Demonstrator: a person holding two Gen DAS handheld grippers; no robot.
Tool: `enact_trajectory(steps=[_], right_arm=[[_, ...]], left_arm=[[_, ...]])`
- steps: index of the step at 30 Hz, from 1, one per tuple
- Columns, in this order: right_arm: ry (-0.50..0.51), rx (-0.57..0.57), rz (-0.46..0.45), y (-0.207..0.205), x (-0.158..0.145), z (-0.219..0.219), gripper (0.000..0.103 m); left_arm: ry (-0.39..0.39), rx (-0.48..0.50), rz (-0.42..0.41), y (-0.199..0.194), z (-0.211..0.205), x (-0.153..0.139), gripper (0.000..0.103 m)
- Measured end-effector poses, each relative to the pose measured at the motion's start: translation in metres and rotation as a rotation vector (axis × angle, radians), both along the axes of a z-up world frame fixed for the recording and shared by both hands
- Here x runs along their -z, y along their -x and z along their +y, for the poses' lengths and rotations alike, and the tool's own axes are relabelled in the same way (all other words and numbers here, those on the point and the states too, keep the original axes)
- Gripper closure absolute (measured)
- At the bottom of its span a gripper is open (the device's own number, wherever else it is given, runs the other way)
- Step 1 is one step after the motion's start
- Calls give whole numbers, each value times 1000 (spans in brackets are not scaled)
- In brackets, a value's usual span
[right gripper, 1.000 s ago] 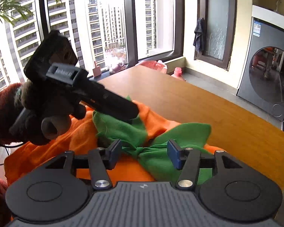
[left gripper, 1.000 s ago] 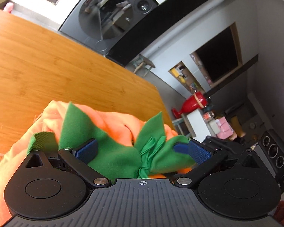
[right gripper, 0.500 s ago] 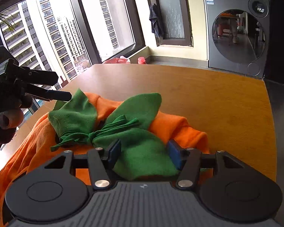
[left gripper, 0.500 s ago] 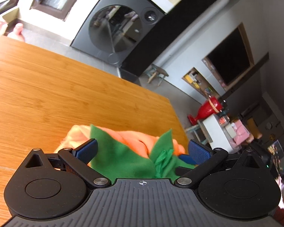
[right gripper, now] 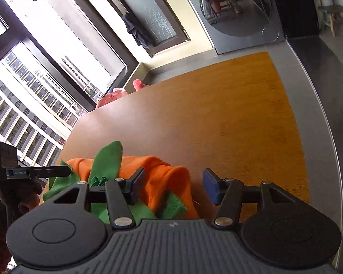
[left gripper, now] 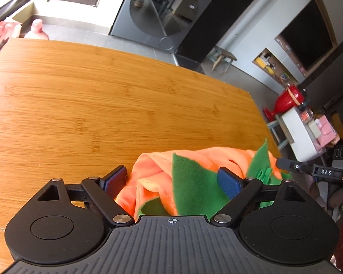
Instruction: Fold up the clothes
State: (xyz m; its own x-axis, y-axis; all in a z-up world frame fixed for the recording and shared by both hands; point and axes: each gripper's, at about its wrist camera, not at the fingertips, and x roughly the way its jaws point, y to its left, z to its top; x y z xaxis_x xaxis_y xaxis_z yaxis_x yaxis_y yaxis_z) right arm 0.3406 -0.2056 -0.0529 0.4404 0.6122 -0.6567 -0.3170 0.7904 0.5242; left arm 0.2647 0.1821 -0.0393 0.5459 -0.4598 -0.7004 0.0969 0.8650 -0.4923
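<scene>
An orange fleece garment with green leaf-shaped patches (left gripper: 194, 182) lies bunched on the near part of a wooden table (left gripper: 103, 102). My left gripper (left gripper: 171, 182) hangs over its left end. The jaws are closing with orange and green folds between them, and the blue pads (left gripper: 228, 183) are not pressing. My right gripper (right gripper: 173, 186) is at the garment's right end (right gripper: 167, 182). An orange fold stands between its half-spread fingers, with a gap on the right side, so it stands open.
The table stretches bare beyond the garment. A grey washing machine (left gripper: 169, 11) stands past its far edge, and windows (right gripper: 45, 80) run along the left. The other gripper's black casing (right gripper: 9, 166) and a hand show at the left edge of the right wrist view.
The left gripper's fingers have come closer together and its view has tipped up over the table. The right gripper has rolled and slid from the green middle to the garment's orange right end.
</scene>
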Motion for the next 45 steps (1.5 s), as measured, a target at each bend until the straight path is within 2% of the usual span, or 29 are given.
enact_trajectory(steps=[3,6,8,9,11,12,15,16,19,23,26,29,34,39,43,45], right_arm=[[-36,-36,14,-3,3,11,47],[-24,-106,-3,-9,3,32,47],[-3,-155,-26,-13,2,45,49],[12,-175,-38,-14,2,51,54],[39,-210,-65,-13,1,61,67],[48,-225,-88,-12,0,65,75],[64,-255,-165,-8,-9,77,86],[68,-263,-188,-8,-14,80,88],[74,-275,-259,-11,-36,86,90],[84,-298,-444,7,-84,80,92],[122,-347,-595,44,-109,72,92],[174,-428,-646,88,-111,67,92],[257,-523,-564,142,-80,63,92],[304,-522,-526,175,-57,60,92],[328,-463,-523,187,-54,57,91],[348,-435,-547,195,-62,55,90]], left_arm=[[16,31,-6,-1,-4,1,8],[13,52,-31,-1,-14,3,7],[13,58,-48,-3,-21,4,7],[17,52,-55,-3,-24,4,8],[5,46,-67,-3,-28,4,21],[-6,45,-72,-3,-30,4,24],[-15,32,-73,-5,-34,4,48],[-3,22,-64,-10,-33,3,57],[34,-13,-72,-22,-26,-8,71],[96,-12,-226,-11,-16,-55,78],[140,32,-310,21,-12,-83,78],[120,90,-338,62,-20,-88,78],[53,131,-276,121,-34,-64,77],[70,92,-217,159,-34,-34,73],[41,62,-218,174,-32,-18,60],[11,25,-215,176,-31,-14,46]])
